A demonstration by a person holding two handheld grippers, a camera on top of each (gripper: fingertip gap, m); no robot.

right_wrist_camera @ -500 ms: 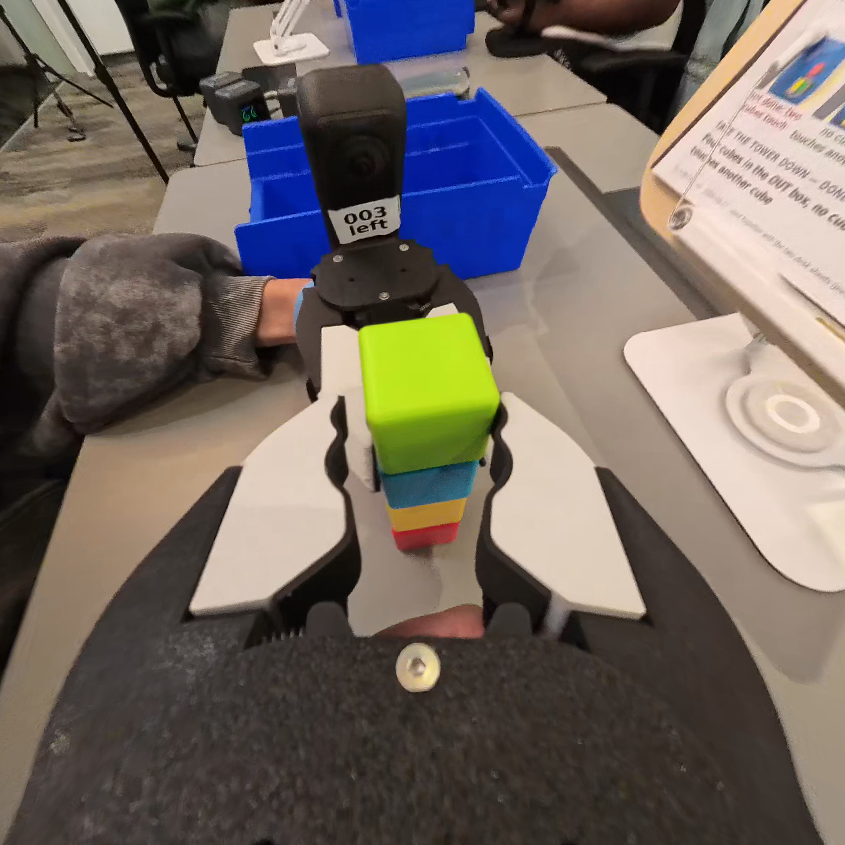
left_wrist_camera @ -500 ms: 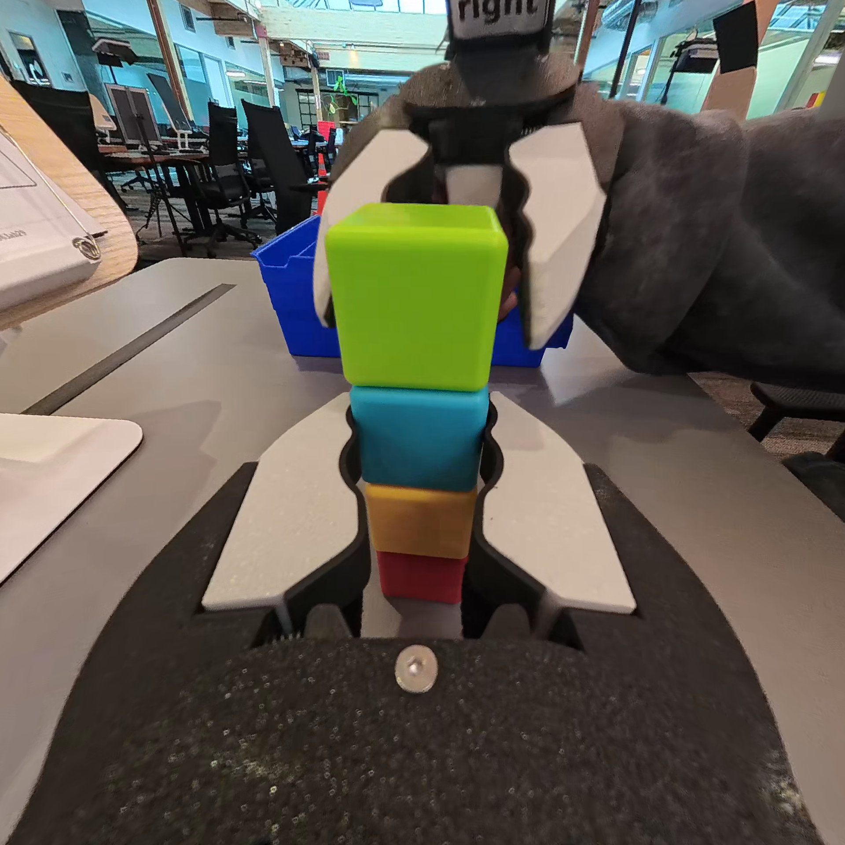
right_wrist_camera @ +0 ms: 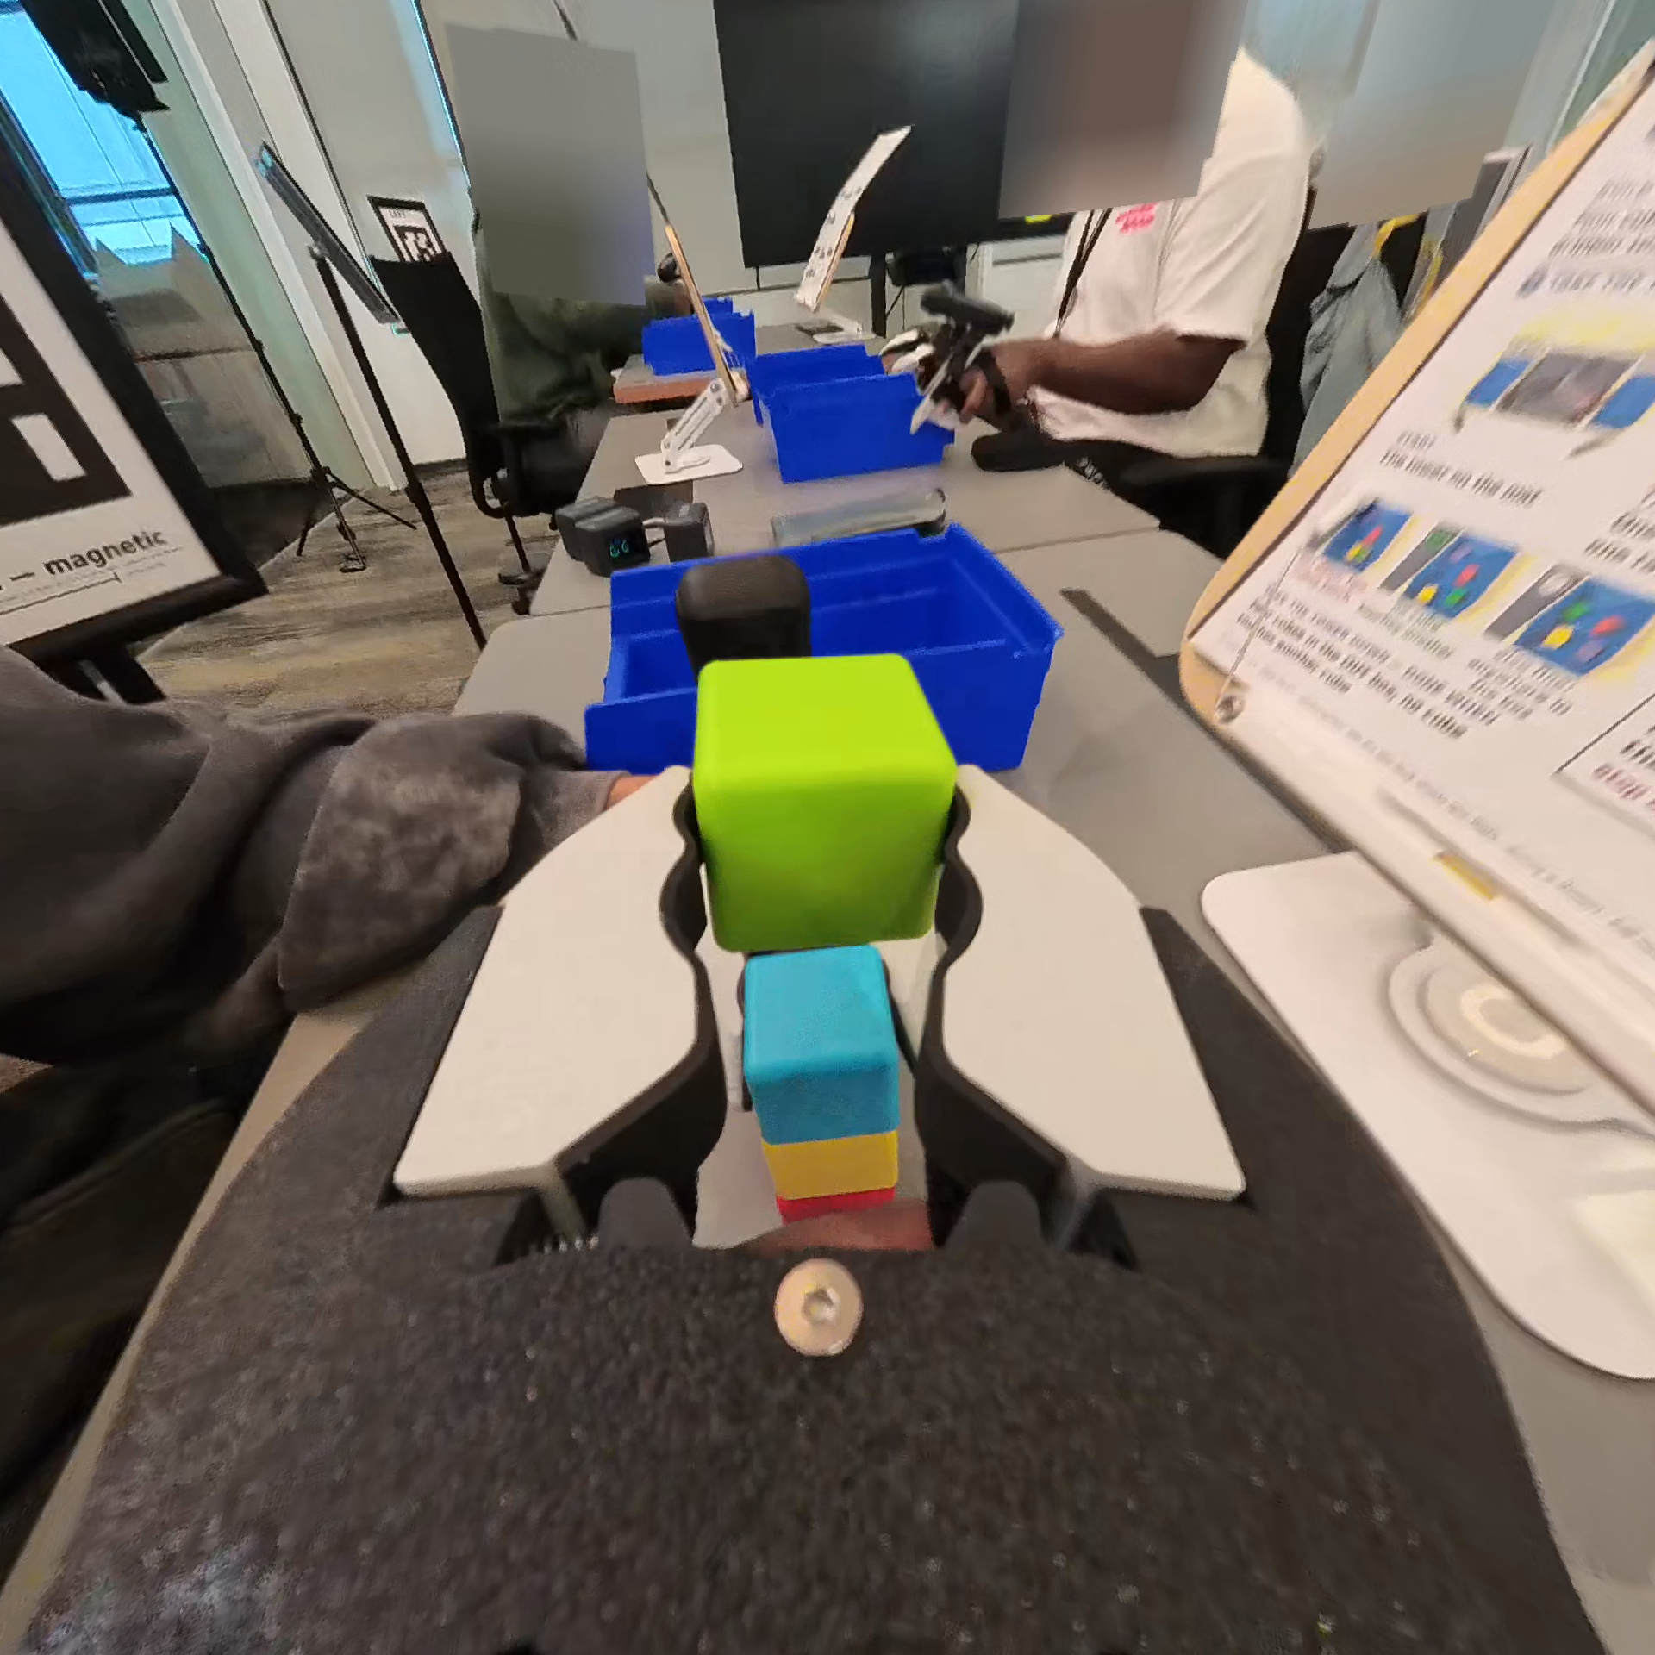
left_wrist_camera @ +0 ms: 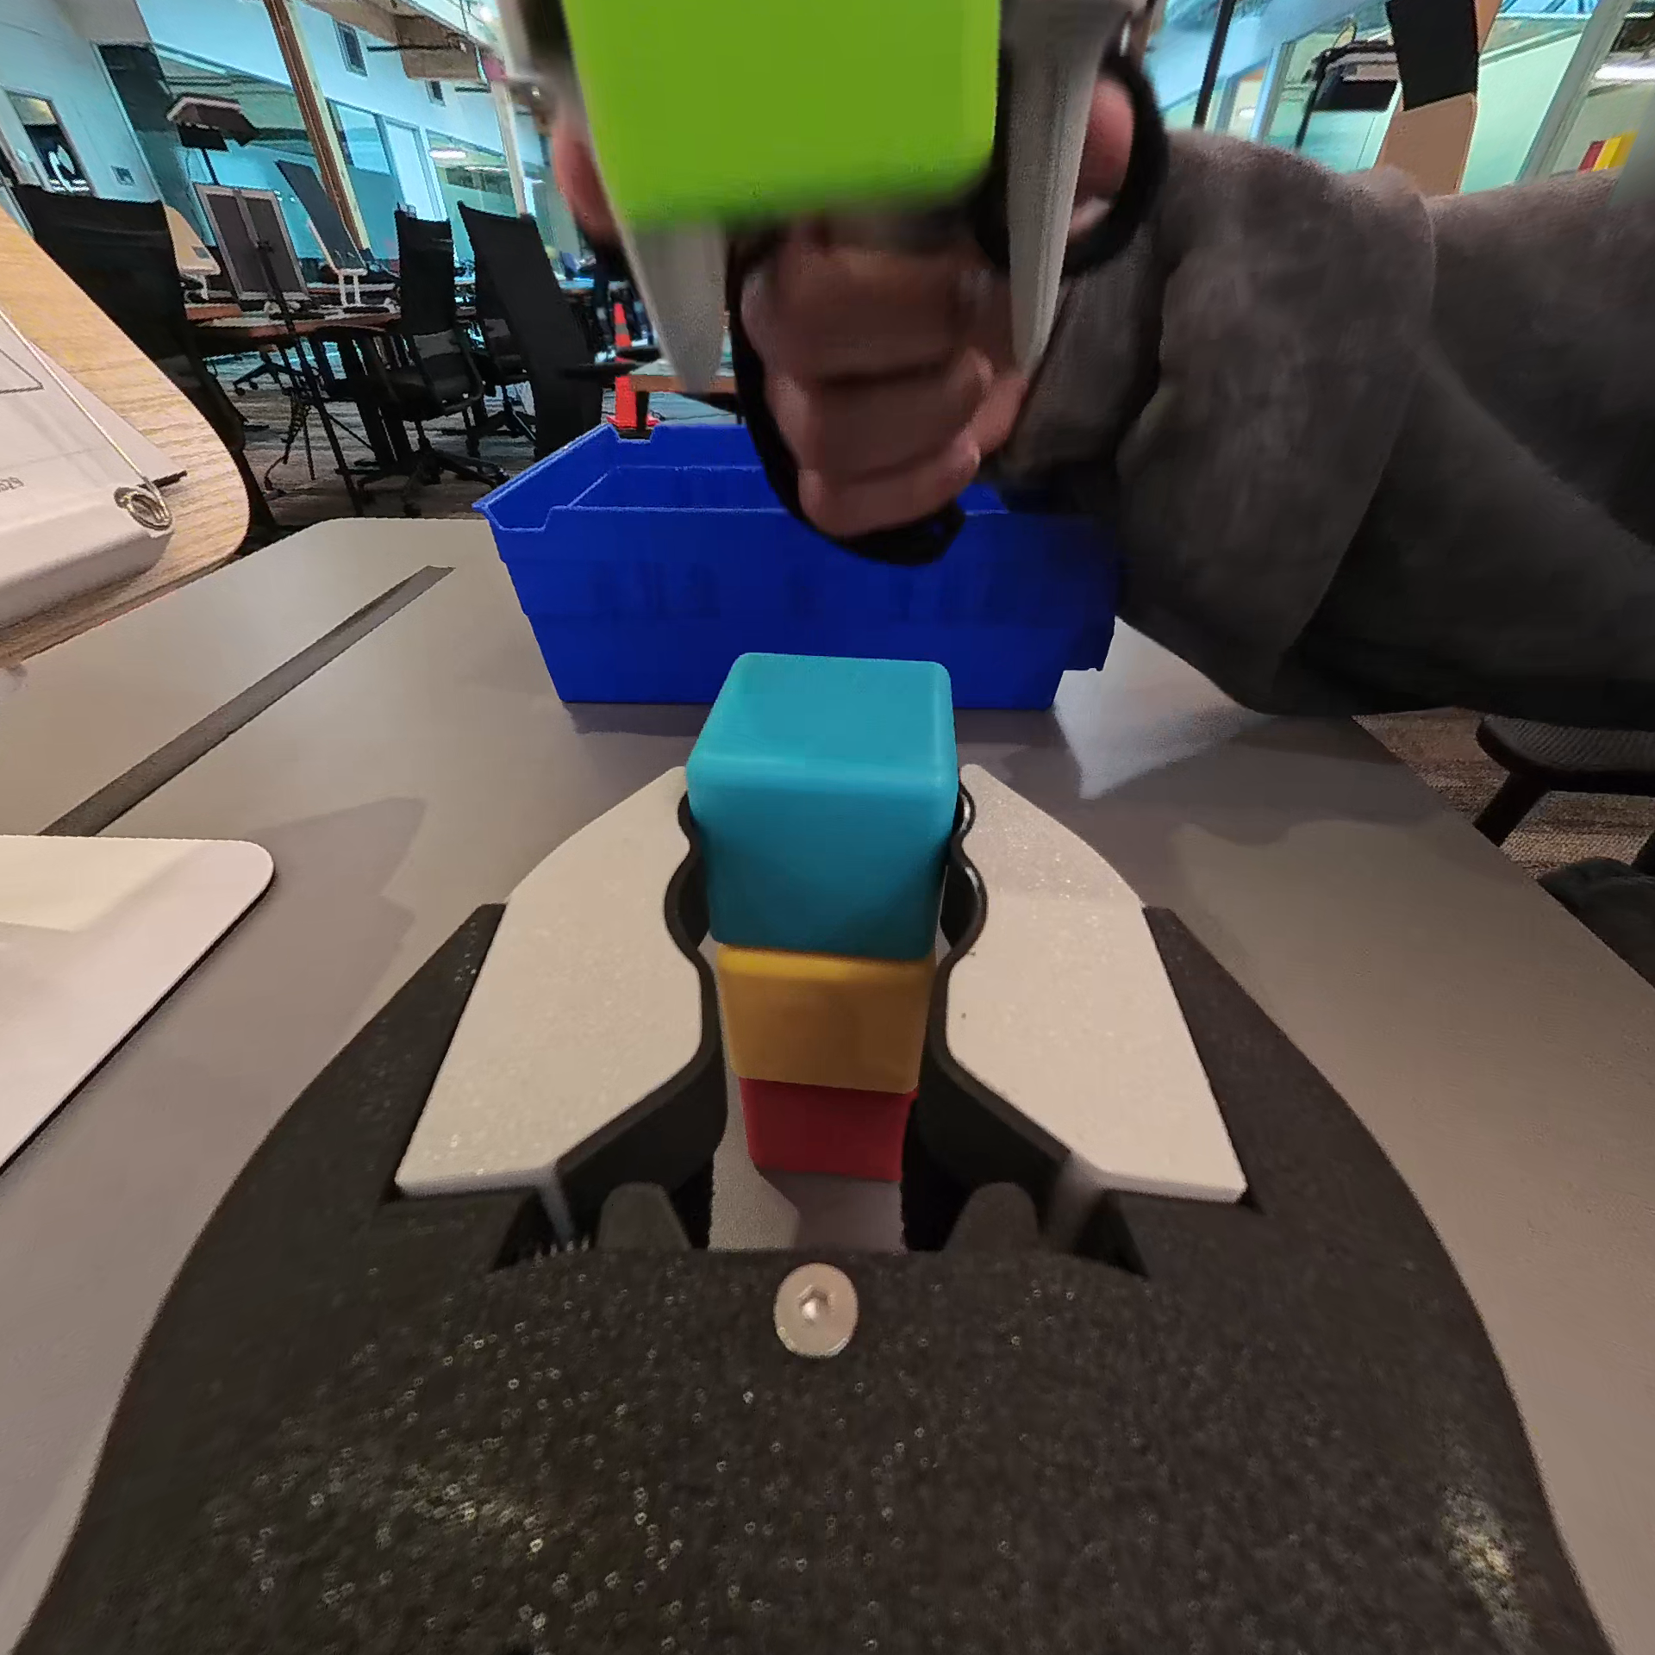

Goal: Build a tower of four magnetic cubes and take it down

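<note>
The right gripper (right_wrist_camera: pixel 819 842) is clamped on the green cube (right_wrist_camera: pixel 819 797), carried clear above the teal cube (left_wrist_camera: pixel 819 806). The left gripper (left_wrist_camera: pixel 819 860) pinches that teal cube at its sides, steadying the stack over the yellow cube (left_wrist_camera: pixel 819 1021) and red cube (left_wrist_camera: pixel 819 1128) on the tabletop (left_wrist_camera: pixel 313 716). The blue bin (right_wrist_camera: pixel 940 645) sits at twelve o'clock beyond. To do it well: carry the green cube straight to the bin, keep the left grip firm, and release it away from other cubes.

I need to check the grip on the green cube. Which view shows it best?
The right wrist view: the green cube sits whole and sharp between that gripper's fingers. The left wrist view shows it blurred and cropped by the top edge.
</note>
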